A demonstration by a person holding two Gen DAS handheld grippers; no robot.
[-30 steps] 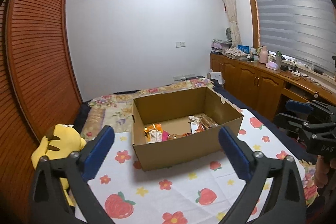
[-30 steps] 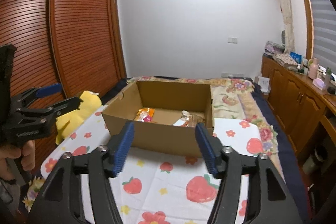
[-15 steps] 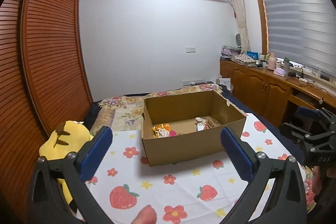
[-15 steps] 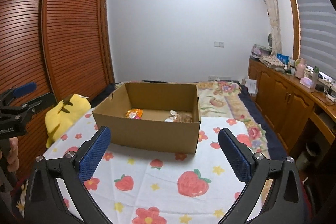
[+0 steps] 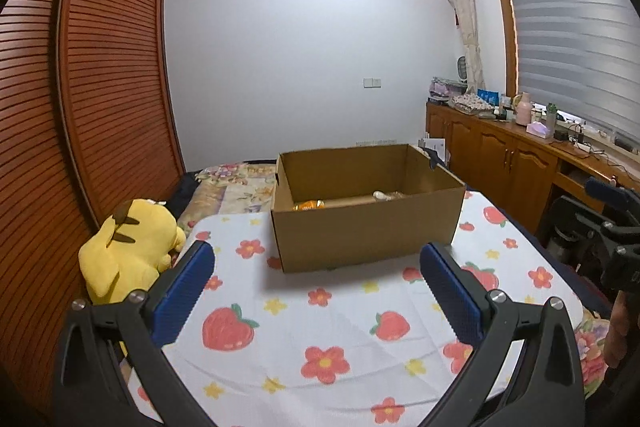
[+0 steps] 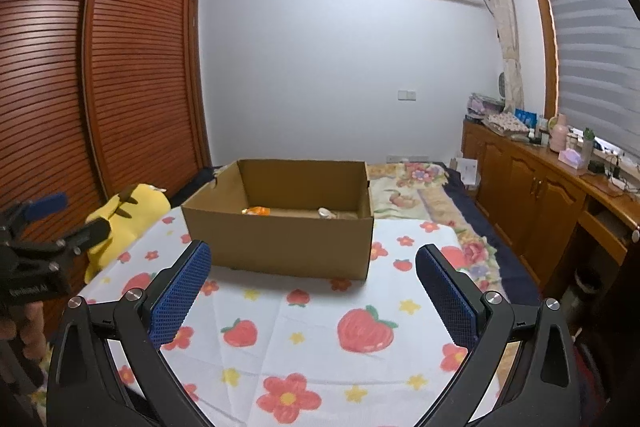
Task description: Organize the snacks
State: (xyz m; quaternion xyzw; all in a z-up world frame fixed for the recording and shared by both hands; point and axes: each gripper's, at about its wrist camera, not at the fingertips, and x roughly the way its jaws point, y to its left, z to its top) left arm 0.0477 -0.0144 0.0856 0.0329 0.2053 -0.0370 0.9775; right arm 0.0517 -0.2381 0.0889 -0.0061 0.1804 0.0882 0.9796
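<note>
An open cardboard box (image 5: 366, 233) (image 6: 280, 243) stands on a white cloth with strawberries and flowers (image 5: 340, 331) (image 6: 320, 327). Over its rim I see an orange snack packet (image 5: 309, 205) (image 6: 256, 211) and a pale wrapped snack (image 5: 382, 195) (image 6: 326, 213) inside. My left gripper (image 5: 318, 291) is open and empty, held back from the box's near side. My right gripper (image 6: 312, 291) is open and empty, also short of the box. Each gripper shows at the edge of the other's view, the right one (image 5: 612, 227) and the left one (image 6: 36, 251).
A yellow plush toy (image 5: 128, 251) (image 6: 120, 215) lies left of the box at the cloth's edge. A slatted wooden wardrobe (image 5: 80, 107) stands on the left. A wooden cabinet (image 5: 520, 155) (image 6: 540, 187) with clutter runs along the right under the window.
Both grippers have drawn back and lowered, so the box looks farther and its contents are mostly hidden behind the rim. The right gripper opened wide from a narrower gap.
</note>
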